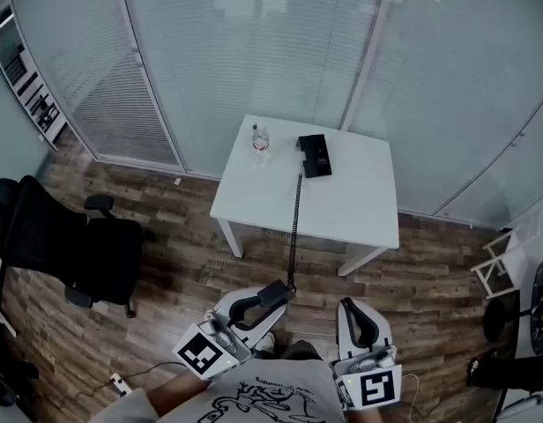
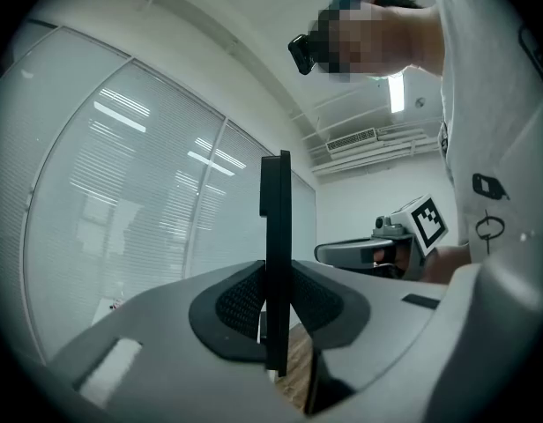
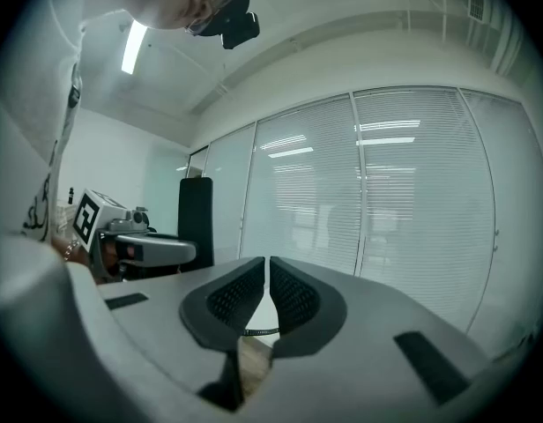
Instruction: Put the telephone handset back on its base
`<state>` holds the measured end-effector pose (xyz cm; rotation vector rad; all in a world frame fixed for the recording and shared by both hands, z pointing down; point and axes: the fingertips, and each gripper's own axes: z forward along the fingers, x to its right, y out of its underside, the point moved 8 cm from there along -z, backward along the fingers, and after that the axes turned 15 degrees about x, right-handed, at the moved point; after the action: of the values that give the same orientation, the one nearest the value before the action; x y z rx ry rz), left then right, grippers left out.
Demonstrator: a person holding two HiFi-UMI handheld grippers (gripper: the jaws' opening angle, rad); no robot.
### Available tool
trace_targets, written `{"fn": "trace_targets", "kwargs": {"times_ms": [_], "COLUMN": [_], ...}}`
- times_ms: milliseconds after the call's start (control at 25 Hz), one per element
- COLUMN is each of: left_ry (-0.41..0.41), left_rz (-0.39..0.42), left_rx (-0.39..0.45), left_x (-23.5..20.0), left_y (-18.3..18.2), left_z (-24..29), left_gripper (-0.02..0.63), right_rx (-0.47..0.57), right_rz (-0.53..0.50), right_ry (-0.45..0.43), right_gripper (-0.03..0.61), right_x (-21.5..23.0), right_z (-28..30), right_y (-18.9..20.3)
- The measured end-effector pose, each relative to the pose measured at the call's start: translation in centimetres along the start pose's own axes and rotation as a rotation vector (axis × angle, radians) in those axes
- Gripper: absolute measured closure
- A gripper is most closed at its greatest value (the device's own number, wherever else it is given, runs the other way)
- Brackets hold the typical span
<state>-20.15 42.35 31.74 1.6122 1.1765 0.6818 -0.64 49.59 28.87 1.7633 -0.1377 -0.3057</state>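
The carrying step was judged to be in hand: the handset [image 2: 274, 236] was clamped between the fingers [image 2: 232, 305] of the left gripper [image 1: 259, 304], which was held close to the person's body and well apart from the desk [image 1: 360, 203]. The base [image 1: 316, 155] was seen lying near the far edge of that desk, just beside a small bottle [image 1: 260, 141]. The fingers [image 3: 238, 293] of the right gripper [image 3: 267, 291] were pressed together with nothing between them.

For the next move, it was judged that the handset would have to be brought forward over the desk, turned to lie along the base, and lowered into its cradle before being released. The stretched cord [image 1: 295, 227] would have to be given slack on the way, lest the base be dragged toward the desk edge.

The handset was seen as a narrow black slab, gripped edge-on and standing upright between the pads. It was joined to the base by the dark coiled cord, drawn out nearly straight across the desk and over its near edge.
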Motion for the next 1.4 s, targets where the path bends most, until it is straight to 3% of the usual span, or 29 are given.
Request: {"fn": "trace_targets", "kwargs": {"times_ms": [600, 1400], "left_ry": [-0.008, -0.037], "left_rz": [-0.014, -0.005], "left_rx": [-0.022, -0.077], "left_x": [-2.5, -9.1], "left_y": [1.9, 7.3], "left_z": [3.7, 21.6], "left_gripper": [0.541, 0.541], "right_rx": [-0.019, 0.016], "right_rz": [0.035, 0.07], "right_ry": [-0.009, -0.003], "right_gripper": [0.565, 0.565], "right_x": [3.1, 22.0], "right_z": [2.5, 10.2], "right_y": [2.4, 6.0]}}
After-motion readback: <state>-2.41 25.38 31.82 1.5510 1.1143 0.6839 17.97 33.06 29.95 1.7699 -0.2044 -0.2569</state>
